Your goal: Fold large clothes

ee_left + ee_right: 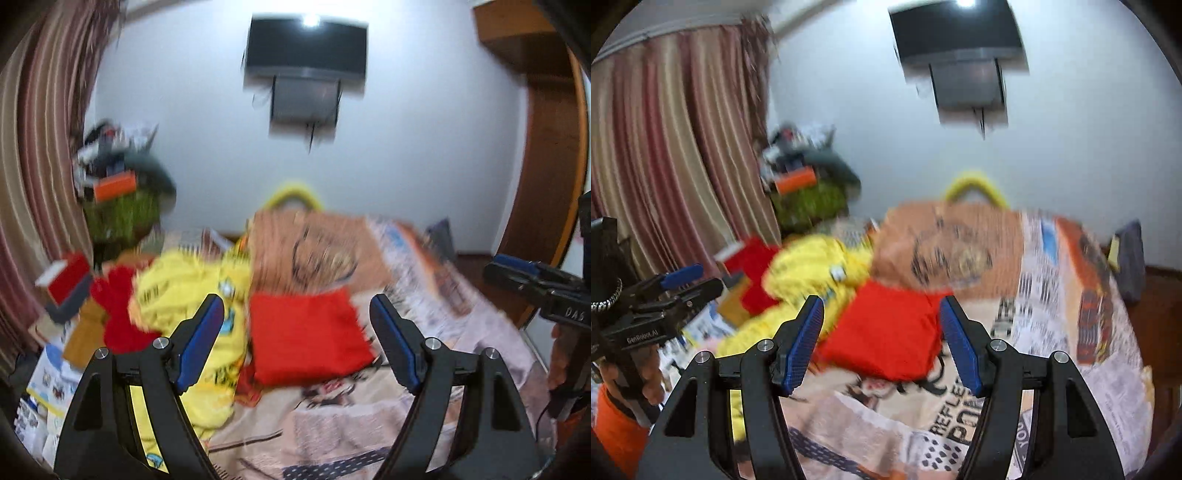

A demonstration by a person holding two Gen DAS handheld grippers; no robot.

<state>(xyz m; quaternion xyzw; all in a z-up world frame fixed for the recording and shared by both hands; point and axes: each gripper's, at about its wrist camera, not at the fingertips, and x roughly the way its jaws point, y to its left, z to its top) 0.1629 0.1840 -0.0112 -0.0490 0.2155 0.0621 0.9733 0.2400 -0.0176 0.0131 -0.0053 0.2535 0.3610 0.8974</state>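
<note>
A folded red garment (306, 332) lies on the patterned bed cover (332, 413); it also shows in the right wrist view (886, 332). A crumpled yellow garment (192, 291) lies to its left, also in the right wrist view (812, 273). Another red piece (118, 310) lies further left. My left gripper (297, 314) is open and empty, held above the bed in front of the red garment. My right gripper (882, 314) is open and empty too. Each gripper shows at the edge of the other's view, the right (535, 284) and the left (676, 288). Both views are blurred.
A brown cloth with a face print (321, 251) lies behind the red garment. Boxes and clutter (66, 284) stand at the bed's left, under striped curtains (40, 147). A TV (306, 48) hangs on the white wall. A wooden wardrobe (554, 147) is at the right.
</note>
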